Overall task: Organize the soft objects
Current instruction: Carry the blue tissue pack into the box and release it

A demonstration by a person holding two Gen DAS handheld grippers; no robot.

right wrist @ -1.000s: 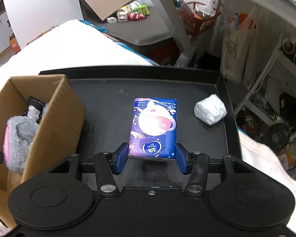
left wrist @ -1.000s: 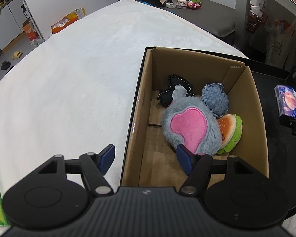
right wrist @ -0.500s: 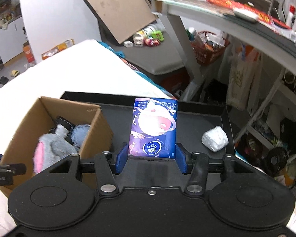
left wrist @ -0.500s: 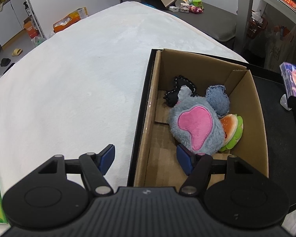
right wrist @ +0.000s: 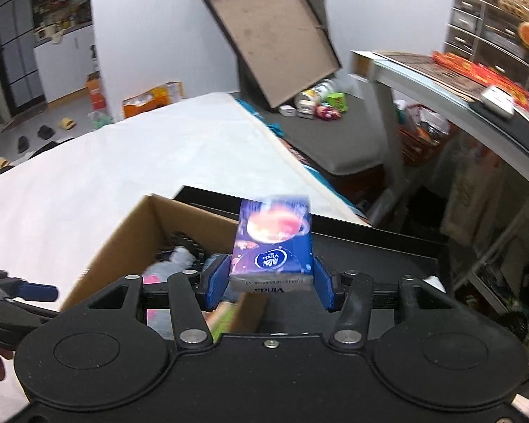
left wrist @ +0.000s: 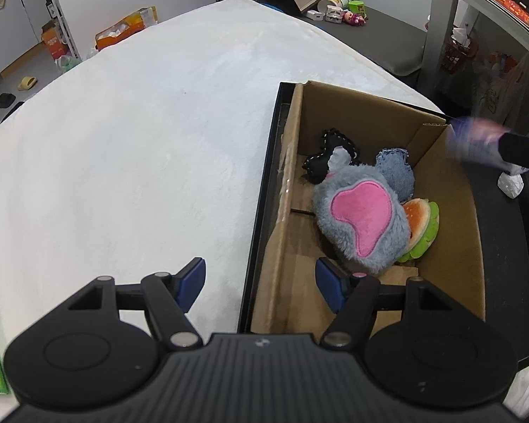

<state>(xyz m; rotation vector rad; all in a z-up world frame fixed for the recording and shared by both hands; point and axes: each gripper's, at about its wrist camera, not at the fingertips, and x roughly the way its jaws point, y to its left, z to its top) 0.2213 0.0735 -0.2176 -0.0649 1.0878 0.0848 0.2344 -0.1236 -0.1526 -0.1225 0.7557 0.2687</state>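
The right claw (right wrist: 271, 283) is closed on a blue tissue pack (right wrist: 273, 243), its two blue pads pressing the left and right sides of the near end, and the pack stands up out of the grip, lifted in the air above the far right part of the cardboard box (right wrist: 123, 243). The pack looks light and soft – a thin plastic wrap over folded paper, so I judge it will give under pressure and the wrap may be a little slippery; holding it across the narrow width near one end, as now, seems enough, but a hard squeeze would only crush it. The left claw (left wrist: 259, 283) is wide open and holds nothing, it hovers over the near left wall of the box, one pad over the white surface (left wrist: 130, 141) and one over the inside. In the box lie a grey plush toy with a pink patch (left wrist: 361, 220), a plush hamburger (left wrist: 423, 227), a denim pouch (left wrist: 396, 174) and a black stitched piece (left wrist: 322, 157) – all soft things, easy to press aside. The free room is in the near part of the box, so the pack can probably be dropped there.
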